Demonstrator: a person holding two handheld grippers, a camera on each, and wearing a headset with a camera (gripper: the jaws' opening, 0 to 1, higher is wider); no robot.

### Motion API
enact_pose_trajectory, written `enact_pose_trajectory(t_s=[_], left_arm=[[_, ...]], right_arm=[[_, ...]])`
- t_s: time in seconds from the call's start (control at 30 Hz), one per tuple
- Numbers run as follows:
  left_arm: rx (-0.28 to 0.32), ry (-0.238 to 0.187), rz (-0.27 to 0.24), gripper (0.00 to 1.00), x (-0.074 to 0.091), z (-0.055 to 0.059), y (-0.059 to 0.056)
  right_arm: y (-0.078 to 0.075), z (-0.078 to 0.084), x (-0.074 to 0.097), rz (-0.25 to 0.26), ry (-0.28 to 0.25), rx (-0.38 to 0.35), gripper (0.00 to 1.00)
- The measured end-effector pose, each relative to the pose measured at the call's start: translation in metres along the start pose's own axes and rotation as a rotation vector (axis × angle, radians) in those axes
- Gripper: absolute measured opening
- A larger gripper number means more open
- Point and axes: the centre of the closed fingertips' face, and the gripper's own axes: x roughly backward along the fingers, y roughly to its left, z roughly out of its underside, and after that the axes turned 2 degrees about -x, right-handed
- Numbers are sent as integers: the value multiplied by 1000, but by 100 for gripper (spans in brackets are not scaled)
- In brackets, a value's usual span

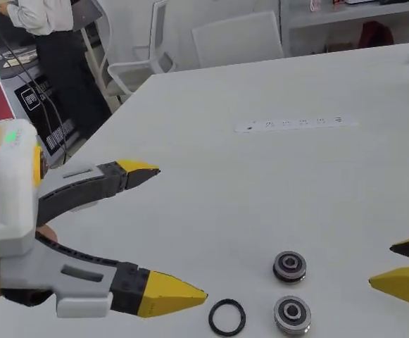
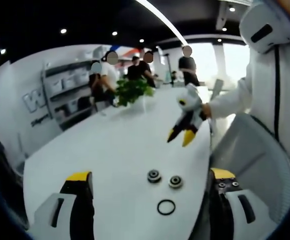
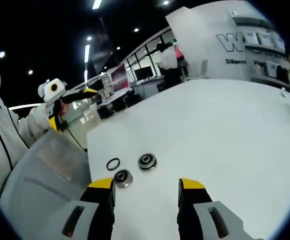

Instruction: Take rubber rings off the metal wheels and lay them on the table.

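Two metal wheels lie on the white table (image 1: 260,183). The farther wheel (image 1: 289,266) has a dark rubber ring around its rim. The nearer wheel (image 1: 292,313) shows a bare silver rim. One loose black rubber ring (image 1: 227,317) lies flat just left of the nearer wheel. My left gripper (image 1: 158,232) hovers open to the left of them, holding nothing. At the right edge my right gripper (image 1: 391,264) is open too. The right gripper view looks over its own jaws at the dark wheel (image 3: 147,161), the bare wheel (image 3: 122,177) and the ring (image 3: 113,164).
A flush power strip (image 1: 296,124) is set into the table farther back. White chairs (image 1: 236,39) stand beyond the far edge, and a person (image 1: 49,42) stands at the upper left. A potted plant (image 2: 132,90) sits at the table's far end.
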Motion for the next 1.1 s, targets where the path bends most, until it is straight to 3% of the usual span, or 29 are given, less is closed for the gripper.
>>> enact_pose_trajectory(t_s=[0.1,0.2,0.33,0.73,1.1], left_arm=[[-26,-12,-17,97,-6,-5,6],[-20,-27,-3,95,-12,-11,7],[-78,7,3,93,-23,-9,11],[-67,11,57,89,-56,-12,20],[-54,22,84,85,-83,-3,30]], right_arm=[[1,3,-5,-11,-3,-10,47],[2,6,-9,-20,5,-12,47],[2,11,-13,-25,8,-15,46],[-2,16,-25,-48,15,-31,46],[-14,17,-37,-53,17,-20,43]])
